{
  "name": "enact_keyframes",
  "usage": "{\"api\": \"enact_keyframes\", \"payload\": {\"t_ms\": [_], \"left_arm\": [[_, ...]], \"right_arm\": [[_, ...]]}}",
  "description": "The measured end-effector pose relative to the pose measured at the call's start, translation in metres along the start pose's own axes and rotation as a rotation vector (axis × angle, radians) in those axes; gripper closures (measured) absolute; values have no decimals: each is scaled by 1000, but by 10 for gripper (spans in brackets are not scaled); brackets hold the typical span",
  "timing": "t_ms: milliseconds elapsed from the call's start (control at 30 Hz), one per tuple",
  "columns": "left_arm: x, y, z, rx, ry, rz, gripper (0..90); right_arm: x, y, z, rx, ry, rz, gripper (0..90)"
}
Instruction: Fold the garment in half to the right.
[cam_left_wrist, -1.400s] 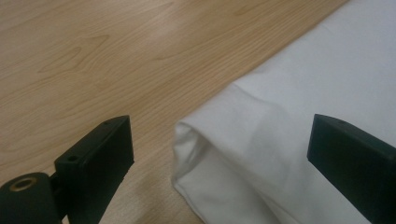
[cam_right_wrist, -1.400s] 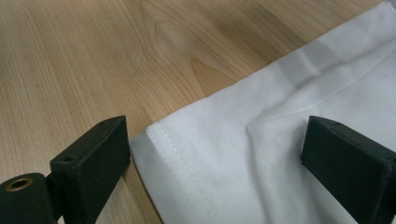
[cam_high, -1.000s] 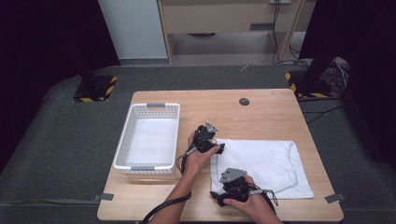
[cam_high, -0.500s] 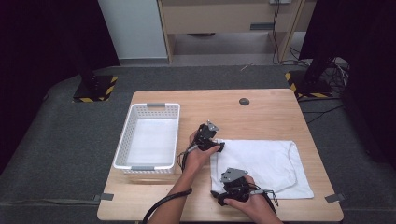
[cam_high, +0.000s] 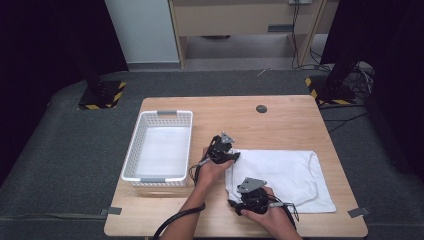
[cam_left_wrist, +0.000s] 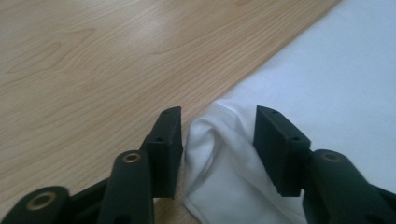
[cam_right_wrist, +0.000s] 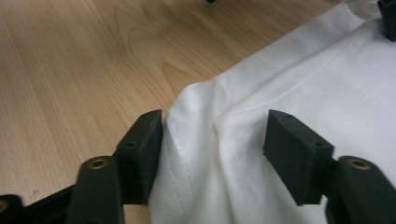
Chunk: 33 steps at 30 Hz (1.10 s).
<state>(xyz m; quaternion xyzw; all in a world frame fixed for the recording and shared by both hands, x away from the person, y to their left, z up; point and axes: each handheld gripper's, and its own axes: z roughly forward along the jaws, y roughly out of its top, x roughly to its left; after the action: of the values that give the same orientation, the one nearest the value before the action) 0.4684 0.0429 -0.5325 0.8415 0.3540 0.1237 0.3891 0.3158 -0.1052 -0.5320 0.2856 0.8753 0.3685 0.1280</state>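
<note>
1. White basket (cam_high: 159, 150) at 9 o'clock on the table (cam_high: 280, 120), well apart from the cloth, white sheet lying flat inside it.
2. Left gripper (cam_high: 231, 157) at table centre, just right of the basket, at the cloth's upper-left corner. In the left gripper view (cam_left_wrist: 217, 135) jaws wide, a bunched-up cloth corner sits between them, no clamp on it yet; left pad on bare wood.
3. Right gripper (cam_high: 236, 206) at 6 o'clock near the front edge, at the cloth's lower-left corner. In the right gripper view (cam_right_wrist: 212, 140) jaws wide, raised cloth fold with a stitched hem between them; left pad touches the hem, right pad apart from the fabric.
4. White cloth (cam_high: 287, 175) spread flat from centre toward 4 o'clock, left edge rumpled at both grippers.
5. Small dark round disc (cam_high: 261, 108) at 12 o'clock, well apart from the cloth.
</note>
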Motion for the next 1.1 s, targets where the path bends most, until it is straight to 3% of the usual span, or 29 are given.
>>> {"api": "enact_keyframes", "payload": {"t_ms": [167,333,467,700,1100], "left_arm": [[-3,1,0,5,-8,-3,639],[-4,0,-1,0,-17,-44,720],[-6,4,-1,8,-8,-36,776],[-11,11,-13,-19,4,-23,813],[-25,29,-33,-39,17,28,822]], "right_arm": [[-5,0,-2,-3,-19,14,544],[-10,0,-2,-11,-31,25,684],[-12,-1,-3,-20,-43,30,772],[-12,-2,-8,-44,-40,54,800],[-4,3,-36,-101,-57,57,809]]}}
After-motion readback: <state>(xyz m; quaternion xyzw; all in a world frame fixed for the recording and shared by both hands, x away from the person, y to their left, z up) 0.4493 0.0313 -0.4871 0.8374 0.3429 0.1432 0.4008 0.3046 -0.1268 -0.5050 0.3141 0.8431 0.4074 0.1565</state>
